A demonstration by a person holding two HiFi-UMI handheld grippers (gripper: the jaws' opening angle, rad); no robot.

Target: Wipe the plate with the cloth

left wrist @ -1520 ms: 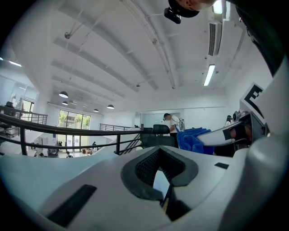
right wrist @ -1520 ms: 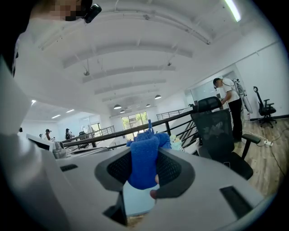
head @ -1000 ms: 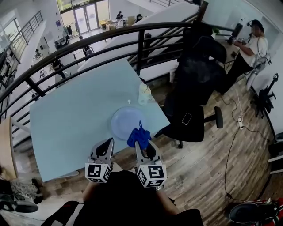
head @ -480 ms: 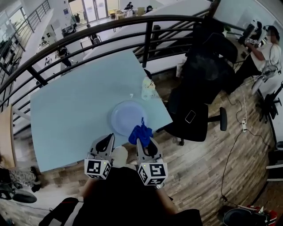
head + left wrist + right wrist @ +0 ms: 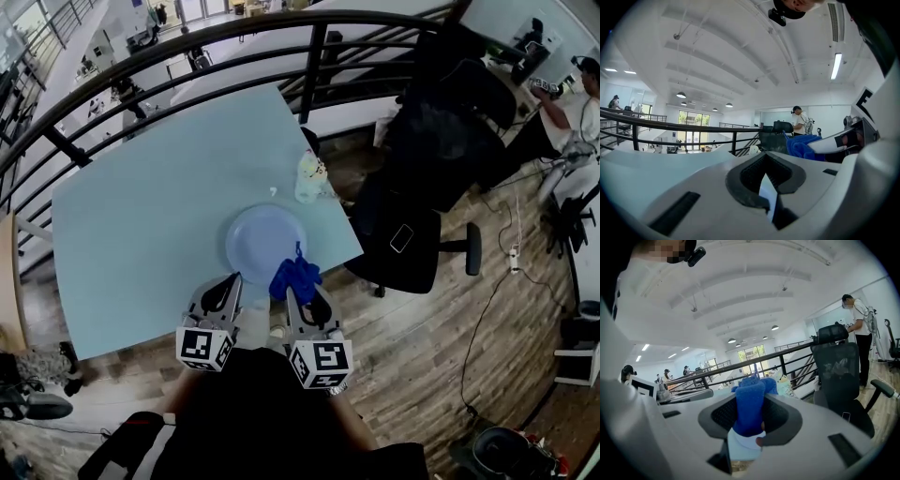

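A pale blue round plate (image 5: 262,234) lies on the light blue table (image 5: 141,225) near its front edge. My right gripper (image 5: 300,289) is shut on a bunched blue cloth (image 5: 295,275), held at the plate's near right rim. In the right gripper view the cloth (image 5: 749,406) sticks up between the jaws of that gripper (image 5: 750,416). To its left, my left gripper (image 5: 223,292) hovers over the table edge just short of the plate, jaws together with nothing in them. The left gripper view looks level across the table, and its gripper (image 5: 766,159) shows nothing held.
A small pale bottle or bag (image 5: 309,176) stands on the table behind the plate, with a tiny white scrap (image 5: 273,191) beside it. A black office chair (image 5: 422,178) with a phone (image 5: 400,238) on its seat stands right of the table. A black railing (image 5: 187,47) runs behind.
The head view has shifted slightly, so the table sits lower and closer. Both grippers keep their places at the near edge, with the cloth still held beside the plate.
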